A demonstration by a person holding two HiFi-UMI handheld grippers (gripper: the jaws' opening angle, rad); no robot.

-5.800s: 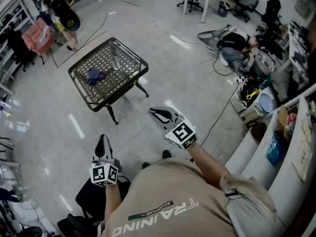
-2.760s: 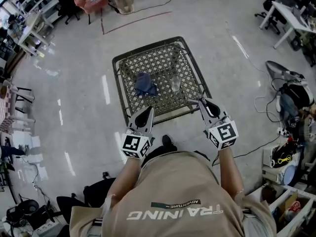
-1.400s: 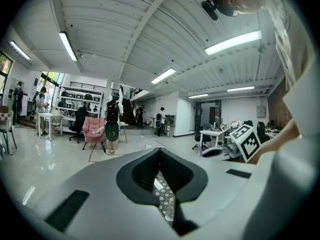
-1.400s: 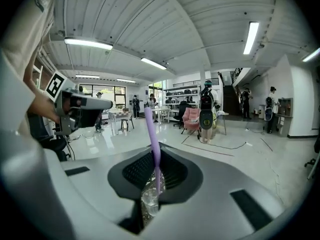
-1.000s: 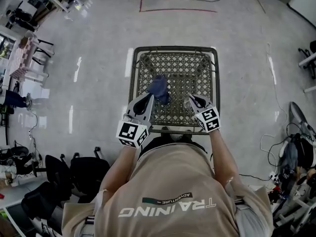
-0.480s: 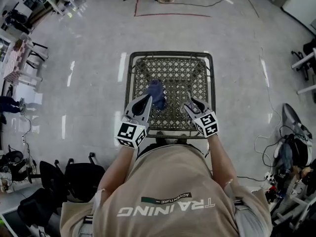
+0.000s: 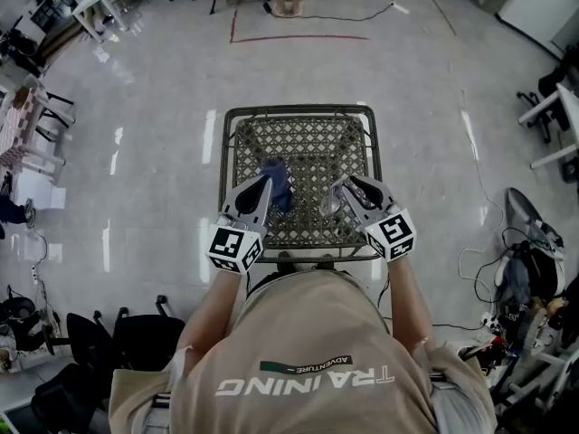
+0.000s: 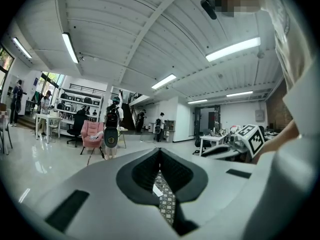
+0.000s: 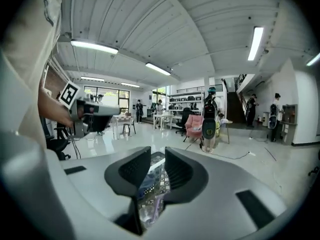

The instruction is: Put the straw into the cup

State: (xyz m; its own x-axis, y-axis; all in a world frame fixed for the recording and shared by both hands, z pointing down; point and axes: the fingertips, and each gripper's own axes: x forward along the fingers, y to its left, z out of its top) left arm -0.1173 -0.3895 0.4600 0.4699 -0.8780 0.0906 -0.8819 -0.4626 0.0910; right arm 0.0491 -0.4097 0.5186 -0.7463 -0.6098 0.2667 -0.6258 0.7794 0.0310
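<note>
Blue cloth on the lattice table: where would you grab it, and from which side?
Pinch the raised, bunched top of the blue cloth, coming down from above. It lies as a soft crumpled heap on the lattice table, with no stiff edge or handle, so a high fold probably gives the jaws most to bite.

one lattice table (image 7: 298,109). one clear cup (image 7: 330,202) over the table's near right part. one blue cloth (image 7: 275,181) on the table, left side. one person (image 7: 308,351) at the table's near edge. one pink chair (image 8: 92,132) far beyond the table. two white desks (image 7: 556,102), far left and far right of the table. black office chairs (image 7: 149,337) near-left of the table: at least two.
</note>
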